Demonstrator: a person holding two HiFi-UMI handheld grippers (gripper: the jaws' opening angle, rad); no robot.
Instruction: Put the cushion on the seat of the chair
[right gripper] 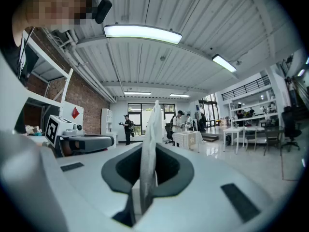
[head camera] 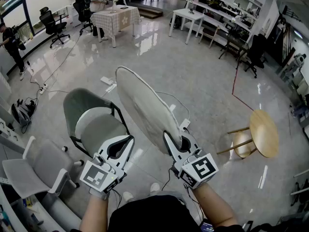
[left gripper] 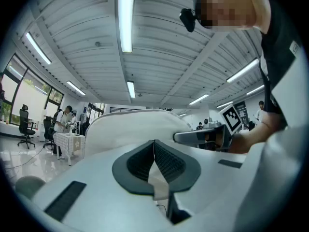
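Both forearms are extended forward with the grippers held level. The right claw [head camera: 175, 139] is pinched on the edge of the cushion [head camera: 145, 108], which is held on edge, extending toward 11 o'clock. The left claw [head camera: 127, 139] is pressed together and empty, at 4 o'clock of the chair [head camera: 96, 129] seat. Pad contact is shown only in the gripper views, and the seat is shown clearly only in the head view.

A round wooden stool [head camera: 263, 133] is standing on the shiny floor [head camera: 193, 76] at the right, and a pale grey armchair [head camera: 31, 170] is standing at the lower left. Far behind, a cloth-covered table [head camera: 116, 17] is standing near a black office chair [head camera: 52, 25].
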